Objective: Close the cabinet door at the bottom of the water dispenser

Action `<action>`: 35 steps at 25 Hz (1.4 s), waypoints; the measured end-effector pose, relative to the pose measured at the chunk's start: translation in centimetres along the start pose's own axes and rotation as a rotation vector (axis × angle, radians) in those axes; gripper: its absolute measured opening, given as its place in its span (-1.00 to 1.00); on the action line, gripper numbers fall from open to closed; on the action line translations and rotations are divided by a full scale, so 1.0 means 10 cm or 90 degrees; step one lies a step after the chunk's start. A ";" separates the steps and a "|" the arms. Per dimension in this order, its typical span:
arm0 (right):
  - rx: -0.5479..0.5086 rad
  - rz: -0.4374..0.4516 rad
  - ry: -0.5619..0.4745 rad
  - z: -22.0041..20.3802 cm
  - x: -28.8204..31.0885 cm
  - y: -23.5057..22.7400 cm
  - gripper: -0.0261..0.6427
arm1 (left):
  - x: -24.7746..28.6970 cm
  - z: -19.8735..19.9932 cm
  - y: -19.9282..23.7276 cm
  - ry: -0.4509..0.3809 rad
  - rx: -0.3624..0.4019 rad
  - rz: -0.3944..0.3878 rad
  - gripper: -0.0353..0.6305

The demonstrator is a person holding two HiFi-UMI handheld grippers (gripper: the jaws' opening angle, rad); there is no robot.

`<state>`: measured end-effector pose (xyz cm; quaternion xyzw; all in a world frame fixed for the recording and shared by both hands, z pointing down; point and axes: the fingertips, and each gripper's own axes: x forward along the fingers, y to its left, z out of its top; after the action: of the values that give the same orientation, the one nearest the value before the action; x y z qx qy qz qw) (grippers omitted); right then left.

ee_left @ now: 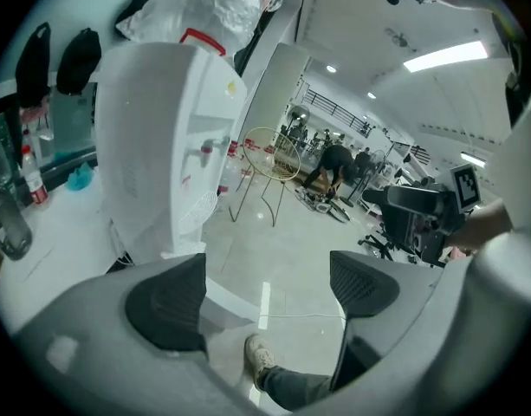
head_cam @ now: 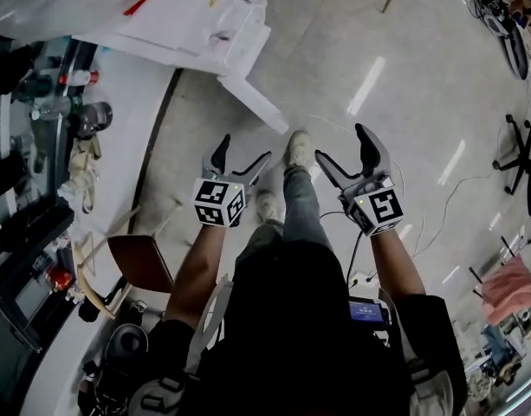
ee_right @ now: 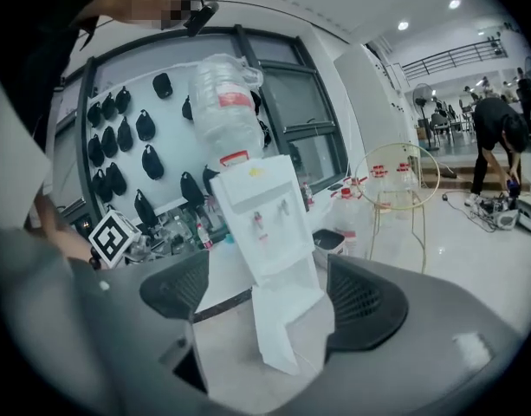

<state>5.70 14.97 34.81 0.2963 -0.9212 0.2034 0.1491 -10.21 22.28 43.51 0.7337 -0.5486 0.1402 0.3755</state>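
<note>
Ahead, boxy white dispenser (ee_right: 263, 219), flat door (ee_right: 271, 334) (ajar)

Shot from three cameras gathered round one water dispenser (ee_right: 263, 219).

From the head: looked steeply down past the legs to the floor (head_cam: 421, 24), left gripper (head_cam: 245, 150) and right gripper (head_cam: 341, 144) close below, dispenser at the upper left edge. From the left gripper: faced out low between the jaws, near the dispenser's side, and caught a shoe (ee_left: 258, 352) and the right gripper at the right. From the right gripper: faced the dispenser's front from further back, its full height and cabinet door (ee_right: 278, 336) framed between the jaws. Shared the dispenser and floor across all three.
</note>
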 end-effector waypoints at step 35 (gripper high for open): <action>0.091 -0.034 0.113 -1.90 0.48 -0.95 -0.02 | 1.87 -2.05 0.65 0.183 -0.109 0.012 0.44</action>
<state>10.67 14.39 55.99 0.3115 -0.8792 0.2901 0.2140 -5.21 22.86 71.59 0.6664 -0.5061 0.2001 0.5097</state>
